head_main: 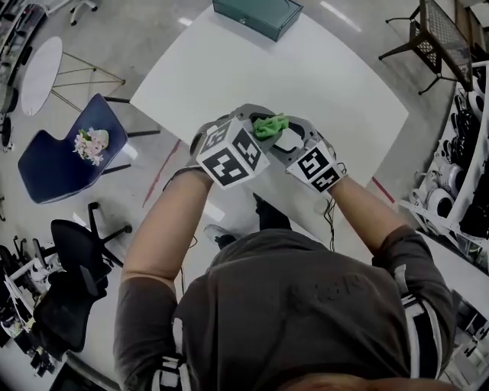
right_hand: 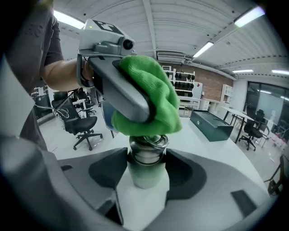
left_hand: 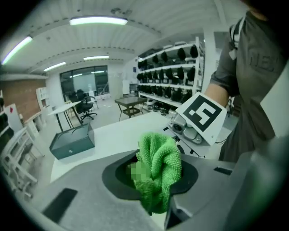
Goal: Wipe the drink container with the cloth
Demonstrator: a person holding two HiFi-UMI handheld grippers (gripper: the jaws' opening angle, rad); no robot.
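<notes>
Over the near edge of the white table (head_main: pixel 306 69) I hold both grippers close together. My right gripper (right_hand: pixel 145 170) is shut on the drink container (right_hand: pixel 146 167), a pale bottle with a green-tinted shoulder and a metal ring cap, held upright between its jaws. My left gripper (left_hand: pixel 156 182) is shut on the green cloth (left_hand: pixel 158 169). In the right gripper view the cloth (right_hand: pixel 151 97) sits bunched on top of the container's cap, under the left gripper (right_hand: pixel 122 85). In the head view the cloth (head_main: pixel 270 124) shows between the two marker cubes, and the container is mostly hidden.
A dark green box (head_main: pixel 257 15) stands at the table's far edge. A blue chair with flowers (head_main: pixel 65 153) and a black office chair (head_main: pixel 76 252) are on the floor to the left. Shelves of gear (head_main: pixel 466 153) line the right side.
</notes>
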